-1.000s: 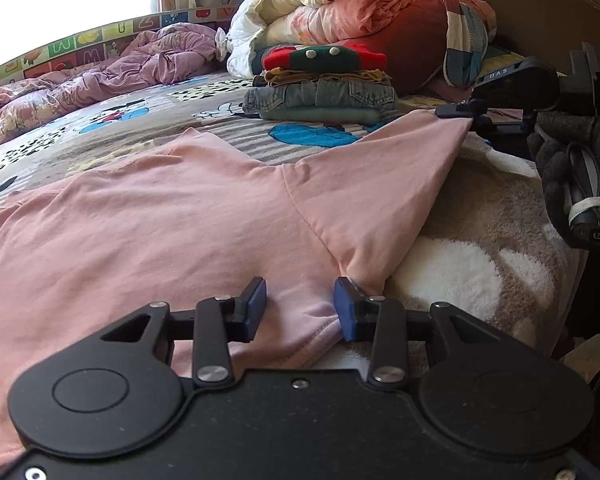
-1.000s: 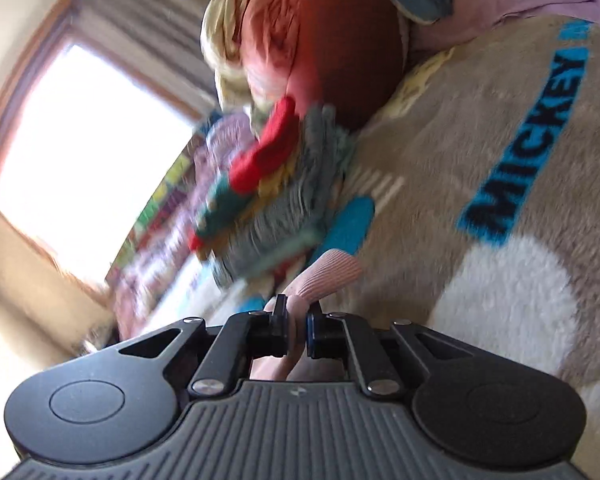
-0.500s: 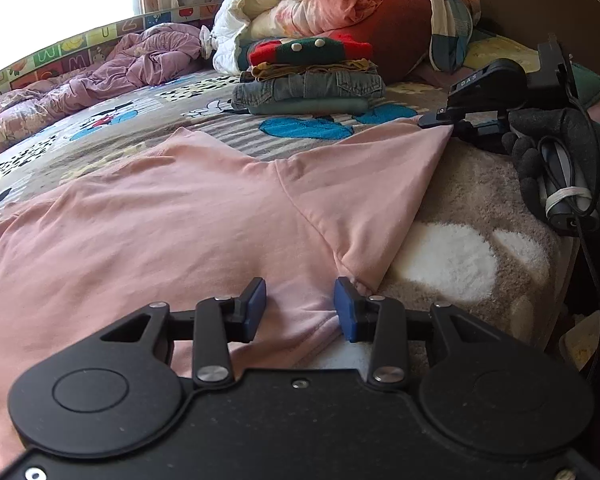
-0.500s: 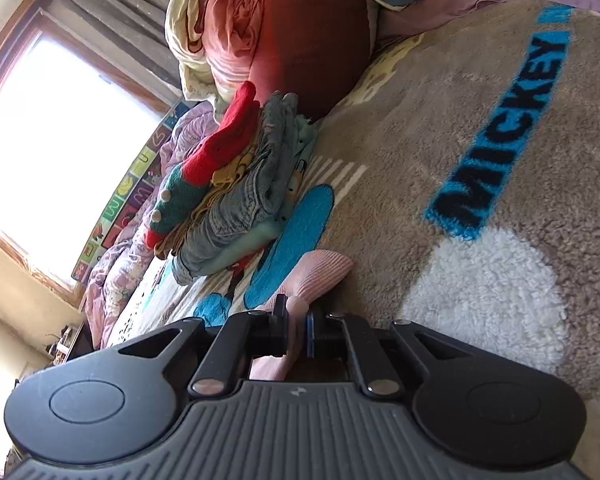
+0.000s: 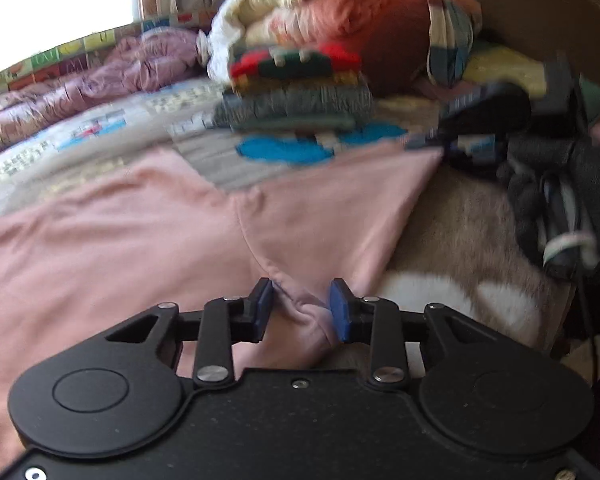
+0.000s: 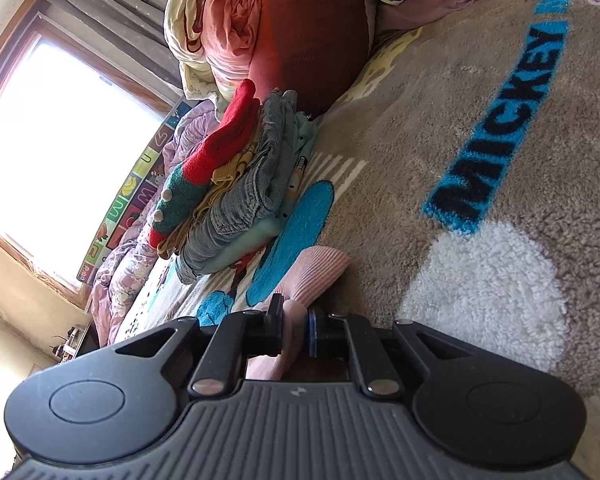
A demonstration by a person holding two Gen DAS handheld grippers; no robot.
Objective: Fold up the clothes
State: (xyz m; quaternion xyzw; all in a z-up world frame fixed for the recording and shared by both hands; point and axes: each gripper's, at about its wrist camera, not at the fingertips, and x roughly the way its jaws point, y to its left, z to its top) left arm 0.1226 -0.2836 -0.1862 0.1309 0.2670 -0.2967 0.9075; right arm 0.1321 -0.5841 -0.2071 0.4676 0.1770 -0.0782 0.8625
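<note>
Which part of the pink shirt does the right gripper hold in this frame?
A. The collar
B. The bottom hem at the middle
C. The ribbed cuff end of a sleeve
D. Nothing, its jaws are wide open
C: in the right wrist view the right gripper has its jaws pinched shut on the pink shirt, with the ribbed cuff sticking out just past the pads over the Mickey blanket.

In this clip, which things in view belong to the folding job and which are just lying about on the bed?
In the job:
pink shirt
left tongs, fabric between them
right tongs, shut on the sleeve cuff

Lying about:
stack of folded clothes
bedding pile
purple quilt
Mickey blanket
</note>
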